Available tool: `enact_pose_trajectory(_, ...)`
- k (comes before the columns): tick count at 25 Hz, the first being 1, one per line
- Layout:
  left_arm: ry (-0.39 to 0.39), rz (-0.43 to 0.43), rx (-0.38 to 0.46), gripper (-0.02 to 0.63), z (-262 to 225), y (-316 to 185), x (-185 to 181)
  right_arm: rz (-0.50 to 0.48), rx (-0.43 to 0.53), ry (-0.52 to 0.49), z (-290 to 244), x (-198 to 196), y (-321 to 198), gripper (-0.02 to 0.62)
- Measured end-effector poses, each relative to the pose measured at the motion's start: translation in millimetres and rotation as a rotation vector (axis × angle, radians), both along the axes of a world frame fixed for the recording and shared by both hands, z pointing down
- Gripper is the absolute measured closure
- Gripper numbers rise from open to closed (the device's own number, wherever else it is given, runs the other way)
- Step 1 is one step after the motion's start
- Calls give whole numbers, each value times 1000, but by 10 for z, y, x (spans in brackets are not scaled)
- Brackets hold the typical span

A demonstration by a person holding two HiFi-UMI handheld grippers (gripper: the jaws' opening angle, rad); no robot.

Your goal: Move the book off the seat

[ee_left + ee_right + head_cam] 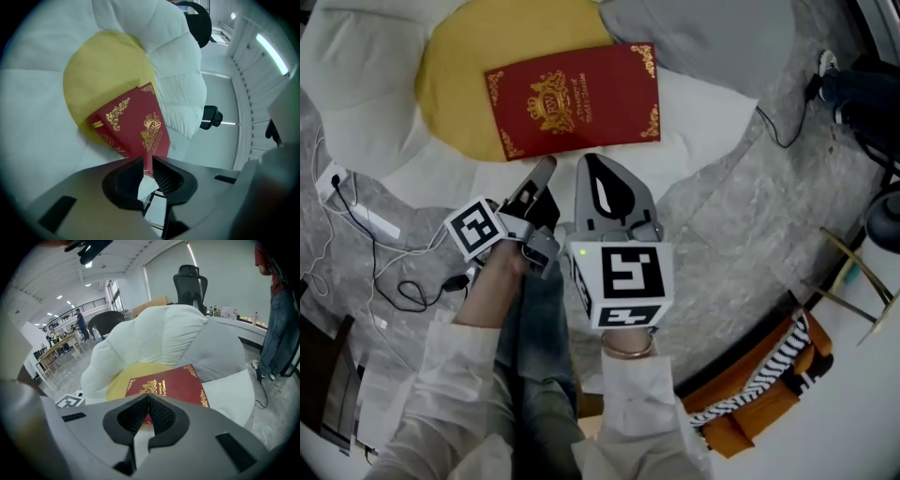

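Book's still on the seat, both my grippers parked right in front of it

Big white petal-shaped seat (703, 117) sitting on a grey marbled floor (741, 216); round yellow cushion (487, 37) in the middle of it; the red book (574, 100) with gold trim lies flat, cover up, partly on the cushion and partly on the white padding; my right gripper (148, 398) points down at the book's near edge, jaws pressed together, nothing in them; my left gripper (147, 165) sits just beside it, rolled to one side, jaws barely cracked to a narrow slit with nothing between them, the book's edge just beyond
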State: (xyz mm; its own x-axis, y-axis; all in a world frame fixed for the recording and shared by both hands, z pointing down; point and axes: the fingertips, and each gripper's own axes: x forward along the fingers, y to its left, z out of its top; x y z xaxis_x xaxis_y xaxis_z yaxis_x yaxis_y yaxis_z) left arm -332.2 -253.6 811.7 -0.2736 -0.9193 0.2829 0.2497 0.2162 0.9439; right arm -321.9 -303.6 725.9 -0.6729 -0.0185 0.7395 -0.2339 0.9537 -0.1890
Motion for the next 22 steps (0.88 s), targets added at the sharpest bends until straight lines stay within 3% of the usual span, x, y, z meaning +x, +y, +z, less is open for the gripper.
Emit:
enact_pose_trajectory(7, 44, -30, 8, 472, 185, 28, -22, -23, -7, 15, 133, -77, 56, 583)
enact_pose_trajectory(14, 143, -143, -15, 343, 513, 127, -26, -66, 9, 22, 149, -128, 20, 583)
enact_pose_trajectory(22, 177, -177, 51, 305, 570, 89, -55, -70, 22, 15, 186, -151, -11, 583)
